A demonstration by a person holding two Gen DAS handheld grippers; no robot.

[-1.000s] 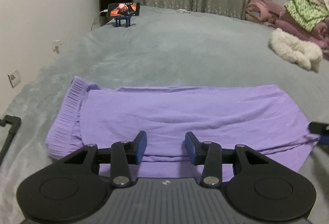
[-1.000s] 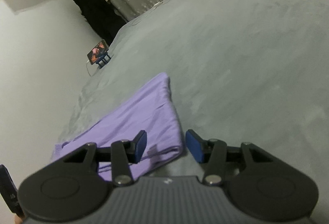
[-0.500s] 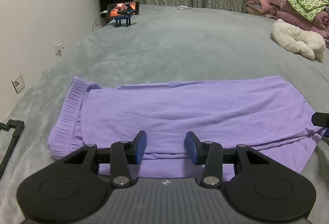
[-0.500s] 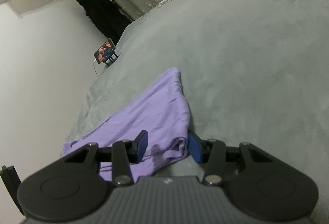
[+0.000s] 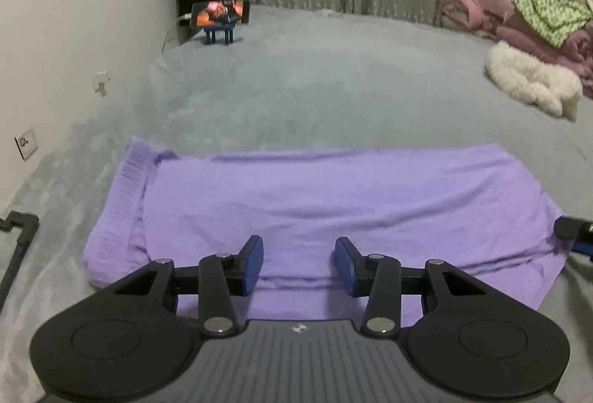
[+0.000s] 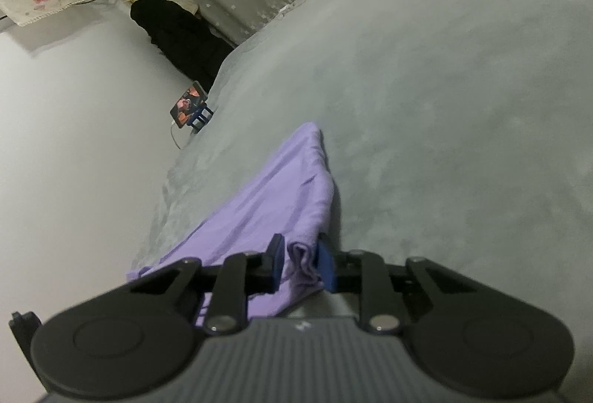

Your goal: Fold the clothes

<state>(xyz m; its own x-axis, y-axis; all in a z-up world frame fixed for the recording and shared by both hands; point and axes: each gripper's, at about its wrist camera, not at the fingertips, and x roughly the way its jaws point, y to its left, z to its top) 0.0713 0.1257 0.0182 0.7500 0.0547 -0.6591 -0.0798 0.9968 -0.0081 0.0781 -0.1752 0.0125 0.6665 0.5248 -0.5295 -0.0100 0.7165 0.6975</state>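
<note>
The purple garment point(image 5: 326, 203) lies flat across the grey bed point(image 5: 333, 88), its near edge beneath the spread-apart left gripper point(image 5: 298, 266), while the right gripper point(image 6: 301, 264) pinches its bunched right-end corner.

No legible text, label, brand or number anywhere.

- The left gripper point(image 5: 299, 266) hovers low over the near edge of the purple garment point(image 5: 333, 195), jaws spread wide, nothing between them.
- The right gripper point(image 6: 301, 264) sits at the garment's end corner, jaws pinched onto a bunched fold of cloth.
</note>
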